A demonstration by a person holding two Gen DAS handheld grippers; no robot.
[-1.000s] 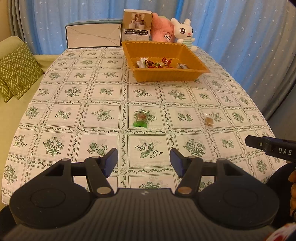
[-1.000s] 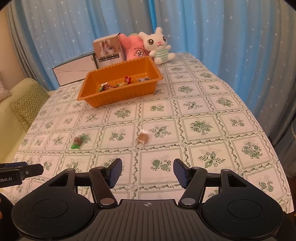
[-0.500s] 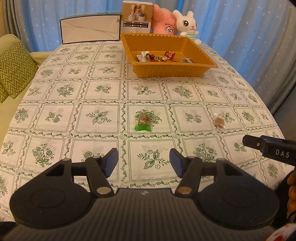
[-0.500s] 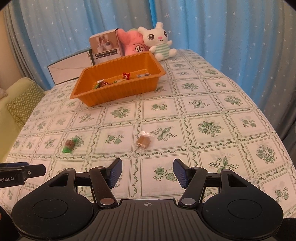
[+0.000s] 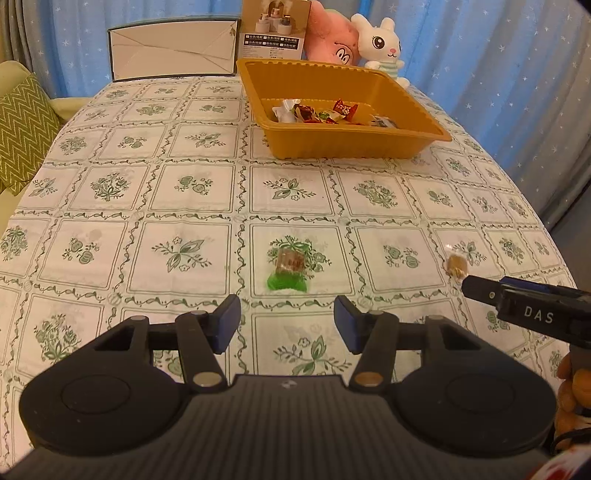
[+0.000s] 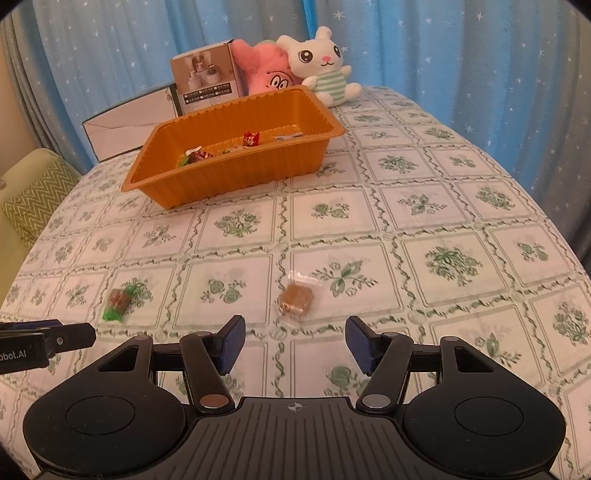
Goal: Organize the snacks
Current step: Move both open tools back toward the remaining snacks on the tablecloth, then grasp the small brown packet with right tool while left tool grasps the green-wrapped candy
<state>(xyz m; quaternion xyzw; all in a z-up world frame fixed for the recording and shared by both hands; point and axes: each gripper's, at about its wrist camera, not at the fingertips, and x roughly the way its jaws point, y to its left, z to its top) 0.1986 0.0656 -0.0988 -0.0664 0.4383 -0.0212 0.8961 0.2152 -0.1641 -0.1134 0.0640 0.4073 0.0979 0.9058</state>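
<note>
A green-wrapped candy (image 5: 288, 267) lies on the patterned tablecloth just ahead of my left gripper (image 5: 287, 325), whose jaws are closing with nothing between them. That candy (image 6: 118, 303) shows at the left in the right wrist view. A brown candy in clear wrap (image 6: 296, 298) lies just ahead of my right gripper (image 6: 295, 343), which is open and empty. The brown candy (image 5: 457, 264) sits by the right gripper's tip in the left wrist view. An orange tray (image 5: 354, 142) (image 6: 236, 177) farther back holds several wrapped snacks.
Behind the tray stand a white box (image 5: 173, 50), a printed carton (image 5: 275, 27), a pink plush (image 5: 332, 37) and a white bunny plush (image 6: 321, 66). Blue curtains hang behind. A green zigzag cushion (image 5: 26, 129) lies off the table's left edge.
Both grippers moved forward and down toward the table, so each candy now lies closer ahead. The left jaws have narrowed slightly.
</note>
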